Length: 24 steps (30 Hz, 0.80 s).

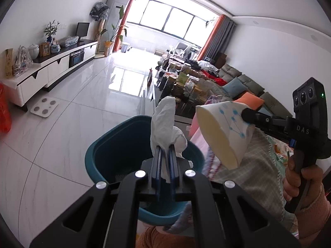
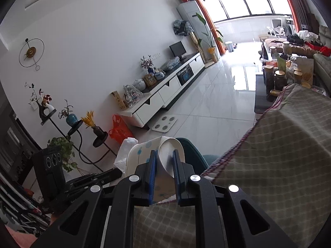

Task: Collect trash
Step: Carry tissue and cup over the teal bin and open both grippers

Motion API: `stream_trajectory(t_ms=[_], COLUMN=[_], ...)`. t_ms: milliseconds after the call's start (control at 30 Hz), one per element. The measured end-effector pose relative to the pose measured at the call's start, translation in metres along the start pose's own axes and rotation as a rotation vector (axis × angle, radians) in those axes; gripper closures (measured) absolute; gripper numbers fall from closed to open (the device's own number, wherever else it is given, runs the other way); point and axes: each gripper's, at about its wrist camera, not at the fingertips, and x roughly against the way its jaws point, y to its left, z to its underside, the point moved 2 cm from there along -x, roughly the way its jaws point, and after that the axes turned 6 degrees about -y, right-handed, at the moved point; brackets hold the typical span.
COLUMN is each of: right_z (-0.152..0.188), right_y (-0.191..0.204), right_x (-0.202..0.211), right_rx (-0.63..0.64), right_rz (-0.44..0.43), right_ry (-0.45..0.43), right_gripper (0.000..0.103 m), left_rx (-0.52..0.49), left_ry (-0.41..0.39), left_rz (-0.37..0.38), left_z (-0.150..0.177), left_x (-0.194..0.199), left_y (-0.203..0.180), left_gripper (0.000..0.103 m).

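Fingers of the left gripper [image 1: 165, 150] clench a crumpled tissue [image 1: 165, 122] over the teal bin [image 1: 99, 155], seemingly empty; right gripper [image 2: 164, 155] fingers pinch a paper cup [image 2: 169, 155].

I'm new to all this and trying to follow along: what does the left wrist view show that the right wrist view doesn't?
Only the left wrist view shows the person's hand on the right tool's handle and the sofa.

Only the right wrist view shows the round wall clock and the plant stand.

Both show the teal bin, the white tissue in the left tool, the paper cup in the right tool, and the floor scale.
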Motion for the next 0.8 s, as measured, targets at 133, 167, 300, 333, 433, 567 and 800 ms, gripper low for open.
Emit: stream_trajectory(t_ms=[133,167,300,333,433,567,800], right_z=[0.001,0.001,0.002,0.003,0.004,0.006,0.008], right_y=[-0.002,-0.002,-0.003,-0.005,-0.008,-0.011,-0.013], right_x=[-0.017,-0.021,-0.037,-0.039,-0.047,-0.054,-0.050], right_rx=[-0.020,-0.026,-0.061,-0.064,-0.075,-0.106,-0.127], right_rz=[0.015,0.017,0.021,0.027,0.039,0.051,0.055], right_ry=[0.025,0.032,0.064,0.070,0.087,0.109,0.112], right_gripper=[0.087,0.087,0.087,0.087,0.087,0.085,0.078], left_rx=[0.010,0.013,0.025,0.031,0.043,0.050,0.075], left_ry=[0.023,0.030,0.057,0.064,0.082,0.096,0.104], left_rz=[-0.024,-0.026,-0.042,-0.043,-0.045,-0.053,-0.055], left_z=[0.003,0.004,0.009,0.010,0.014,0.018,0.021], left_x=[-0.010,-0.013,-0.022,-0.025,-0.031,-0.037,-0.045], left_y=[0.010,0.012,0.020,0.021,0.025,0.026,0.027], left_gripper=[0.094,0.094,0.094,0.094,0.094,0.090,0.079])
